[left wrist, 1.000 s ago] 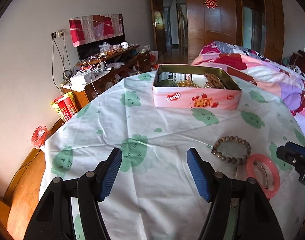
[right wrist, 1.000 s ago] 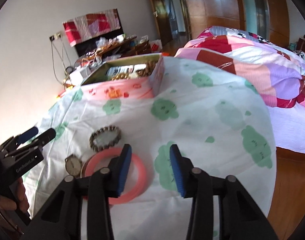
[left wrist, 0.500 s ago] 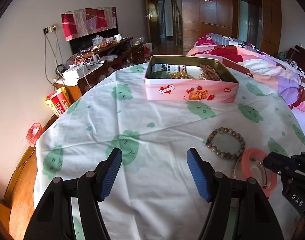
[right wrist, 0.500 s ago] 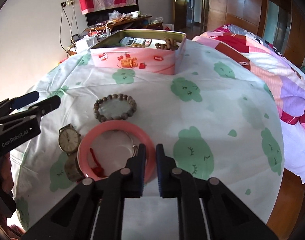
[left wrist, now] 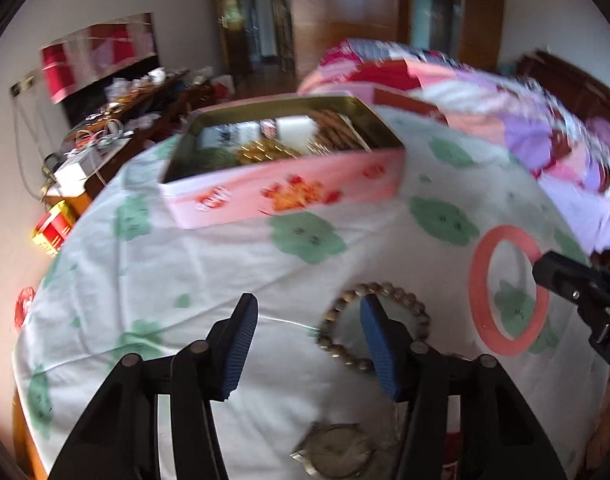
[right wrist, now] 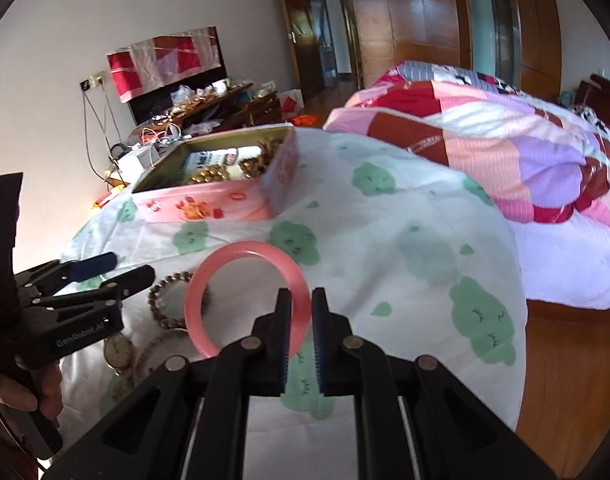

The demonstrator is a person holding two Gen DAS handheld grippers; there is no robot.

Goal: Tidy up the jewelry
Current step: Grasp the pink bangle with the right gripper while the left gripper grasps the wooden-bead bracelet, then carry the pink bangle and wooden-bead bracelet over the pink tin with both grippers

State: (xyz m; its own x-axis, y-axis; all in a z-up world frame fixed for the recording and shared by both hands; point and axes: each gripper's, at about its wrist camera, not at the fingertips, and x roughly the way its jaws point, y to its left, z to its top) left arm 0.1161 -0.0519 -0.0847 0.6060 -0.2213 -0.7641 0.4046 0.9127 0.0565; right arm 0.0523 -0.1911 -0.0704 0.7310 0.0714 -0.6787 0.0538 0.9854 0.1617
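My right gripper [right wrist: 301,312] is shut on the pink bangle [right wrist: 225,264] and holds it lifted above the cloth; the bangle [left wrist: 481,280] also shows at the right of the left wrist view. My left gripper [left wrist: 309,336] is open, its right finger over the brown bead bracelet [left wrist: 345,356], which lies on the cloth and shows beside the bangle in the right wrist view [right wrist: 161,304]. A wristwatch [left wrist: 337,456] lies near me. The open pink tin [left wrist: 289,192] holds several pieces of jewelry at the far side.
The table wears a white cloth with green clouds [right wrist: 385,240]. A bed with a patchwork quilt [right wrist: 505,140] stands right. A cluttered wooden cabinet [right wrist: 209,108] stands behind the tin. The person's left hand and gripper [right wrist: 65,312] sit left in the right wrist view.
My right gripper shut on the pink bangle and lifted it off the cloth. My left gripper narrowed and moved right over the bead bracelet.
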